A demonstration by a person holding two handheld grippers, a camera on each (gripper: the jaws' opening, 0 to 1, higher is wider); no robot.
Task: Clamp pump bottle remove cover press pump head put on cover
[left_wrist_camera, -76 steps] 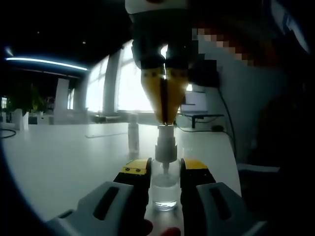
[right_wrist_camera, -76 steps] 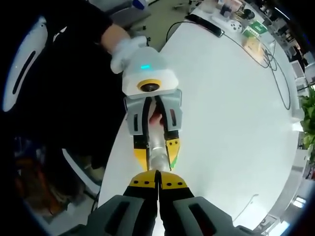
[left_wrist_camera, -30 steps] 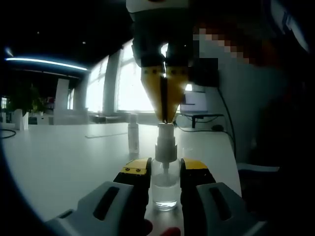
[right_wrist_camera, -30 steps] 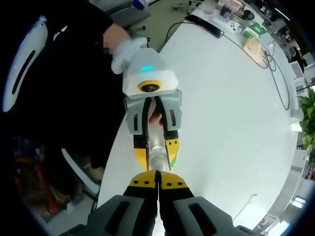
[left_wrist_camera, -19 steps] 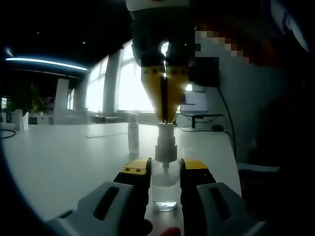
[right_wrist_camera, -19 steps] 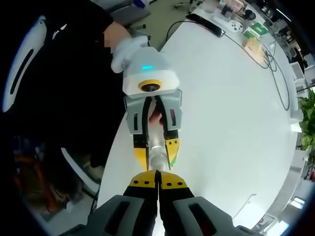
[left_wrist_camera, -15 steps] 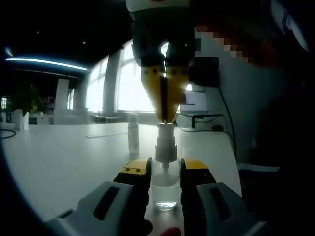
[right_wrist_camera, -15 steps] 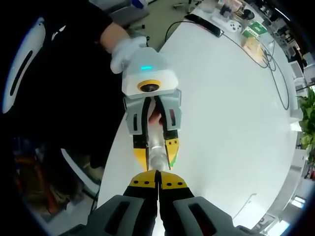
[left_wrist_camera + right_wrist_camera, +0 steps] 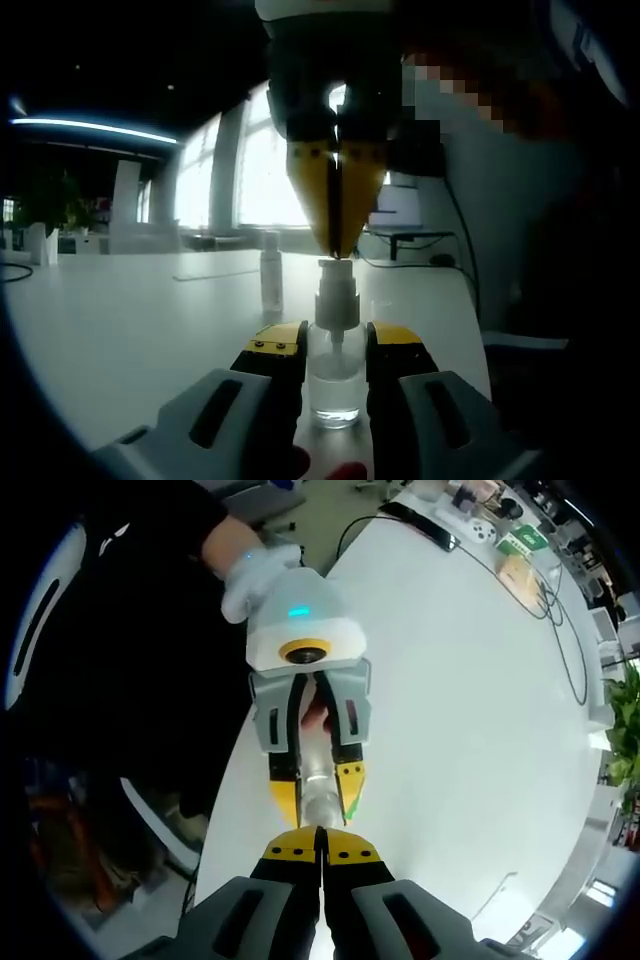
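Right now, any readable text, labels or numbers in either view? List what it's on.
None readable.
Pump bottle: clear, no label seen.
Green-and-white box at the far end of the table: print too small to read.
Small bottle standing farther back on the table: too blurred to tell.

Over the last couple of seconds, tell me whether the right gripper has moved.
Yes. In the left gripper view, the right gripper has pushed the pump head slightly lower against the bottle, which stays clamped in the left gripper.
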